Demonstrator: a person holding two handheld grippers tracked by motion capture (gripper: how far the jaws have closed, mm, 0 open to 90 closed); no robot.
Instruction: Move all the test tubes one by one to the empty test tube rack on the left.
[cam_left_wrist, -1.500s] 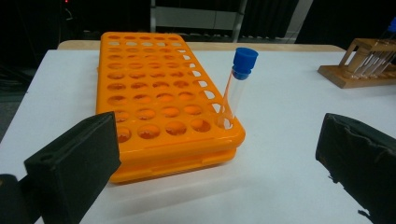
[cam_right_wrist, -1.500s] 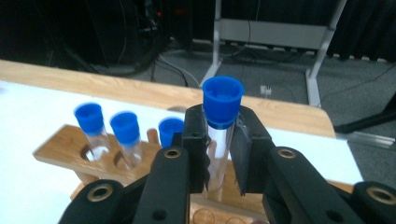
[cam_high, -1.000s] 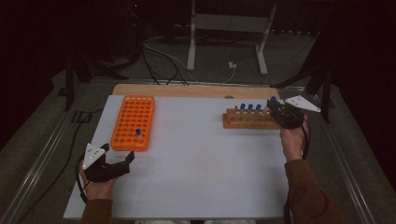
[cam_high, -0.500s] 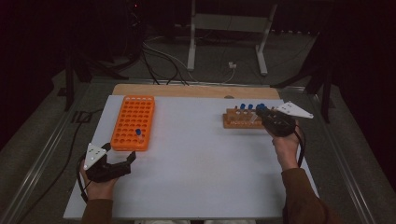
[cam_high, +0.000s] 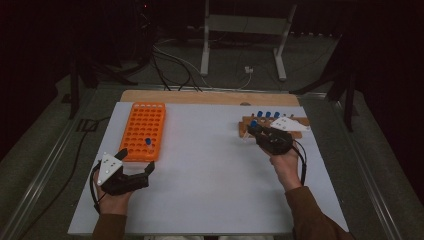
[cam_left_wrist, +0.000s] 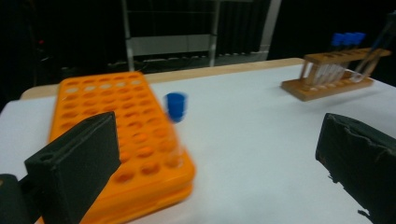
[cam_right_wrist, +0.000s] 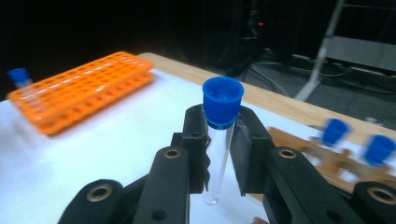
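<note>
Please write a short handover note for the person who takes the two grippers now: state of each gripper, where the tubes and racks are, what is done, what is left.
Right gripper: shut on a blue-capped test tube, held upright above the table, just in front of the wooden rack.
Left gripper: open, holding nothing, near the front corner of the orange rack.
Done: one capped tube stands in the orange rack.
Left: three capped tubes stand in the wooden rack. The held tube probably goes to the orange rack next, then the others.

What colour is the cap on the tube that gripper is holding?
Blue; the test tube's cap shows best in the right gripper view.
</note>
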